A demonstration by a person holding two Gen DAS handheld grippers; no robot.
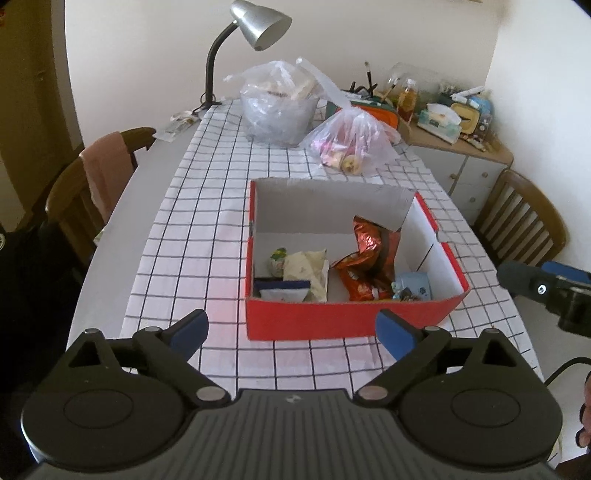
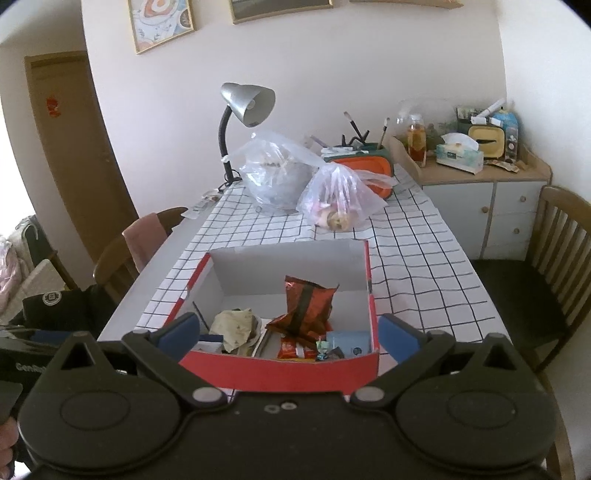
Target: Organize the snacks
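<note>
A red cardboard box with a white inside stands on the checked tablecloth; it also shows in the right wrist view. Inside lie an orange-red snack bag, a pale yellow packet, a blue and white pack and a light blue packet. My left gripper is open and empty, just in front of the box's near wall. My right gripper is open and empty, above the box's near wall. The right gripper also shows in the left wrist view.
Two clear plastic bags of food sit at the far end of the table, by a grey desk lamp. A cluttered cabinet stands to the right. Wooden chairs flank the table.
</note>
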